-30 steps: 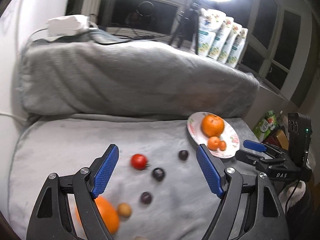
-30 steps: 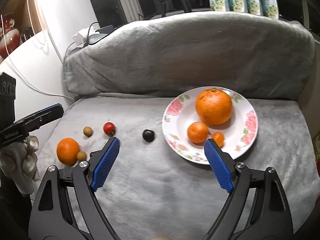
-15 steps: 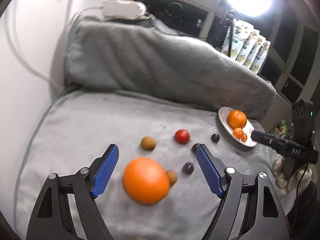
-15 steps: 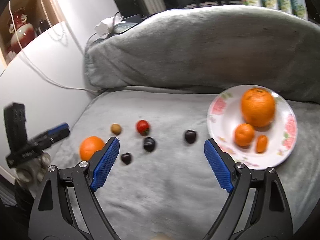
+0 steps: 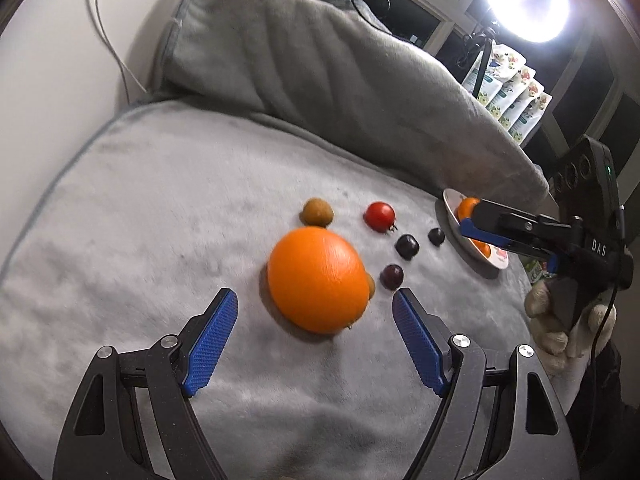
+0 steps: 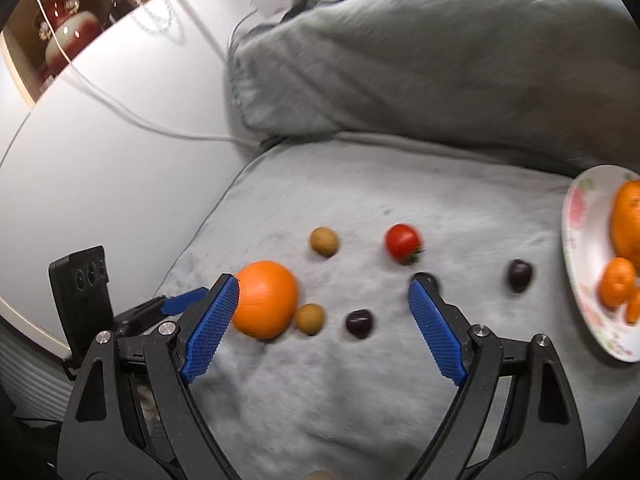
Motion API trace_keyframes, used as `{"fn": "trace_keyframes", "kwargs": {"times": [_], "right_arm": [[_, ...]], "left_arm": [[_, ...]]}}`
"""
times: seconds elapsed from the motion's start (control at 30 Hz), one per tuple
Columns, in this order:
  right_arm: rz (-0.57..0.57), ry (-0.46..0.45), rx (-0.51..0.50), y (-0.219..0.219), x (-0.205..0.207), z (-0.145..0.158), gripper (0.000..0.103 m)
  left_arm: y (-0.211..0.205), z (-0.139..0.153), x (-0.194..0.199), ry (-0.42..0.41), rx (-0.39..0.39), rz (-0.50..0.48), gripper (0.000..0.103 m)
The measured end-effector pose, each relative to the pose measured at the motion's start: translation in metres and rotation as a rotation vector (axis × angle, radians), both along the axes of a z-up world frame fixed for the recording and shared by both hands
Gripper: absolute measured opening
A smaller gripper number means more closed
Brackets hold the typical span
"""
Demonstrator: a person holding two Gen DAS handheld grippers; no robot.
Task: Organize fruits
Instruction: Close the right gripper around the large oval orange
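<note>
A large orange lies on the grey cushion just ahead of my left gripper, whose jaws stand open on either side of it without touching. Around it lie a small brown fruit, a red tomato and three dark fruits. My right gripper hovers open over the loose fruits, with the orange by its left finger and one dark fruit between the fingers. The flowered plate at the right edge holds a big orange and two smaller ones.
A grey back cushion rises behind the seat and a white wall with a cable closes the left side. A ring light and several packets stand behind. A gloved hand holds the right gripper near the plate.
The left gripper swung left and down, bringing the large orange close between its fingers. The right gripper swung left from the plate towards the loose fruits. Both jaws kept their width.
</note>
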State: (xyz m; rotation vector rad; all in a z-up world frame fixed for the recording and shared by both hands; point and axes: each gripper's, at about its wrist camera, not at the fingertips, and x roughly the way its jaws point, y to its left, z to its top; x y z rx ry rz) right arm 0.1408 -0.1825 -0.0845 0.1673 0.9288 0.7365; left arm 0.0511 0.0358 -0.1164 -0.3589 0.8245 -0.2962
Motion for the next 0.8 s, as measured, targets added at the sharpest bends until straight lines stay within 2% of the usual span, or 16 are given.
{"fn": "trace_keyframes", "kwargs": {"times": [0.4,0.57,0.67,0.8], "right_arm": [[0.142,0.125,0.004,0.066,0.009,-0.033,0.089],[0.175,0.144,0.001,0.080,0.008,-0.041,0.089],[0.190,0.151,-0.004,0.087,0.009,-0.043,0.080],[0.200,0.158,-0.026,0.094,0.008,-0.047,0.078]], "left_arm": [[-0.003,-0.018,0.004,0.032,-0.046,-0.035,0.078],[-0.001,-0.022,0.005,0.035,-0.069,-0.042,0.071],[-0.001,-0.024,0.006,0.042,-0.074,-0.045,0.070],[-0.001,-0.027,0.008,0.052,-0.082,-0.046,0.064]]}}
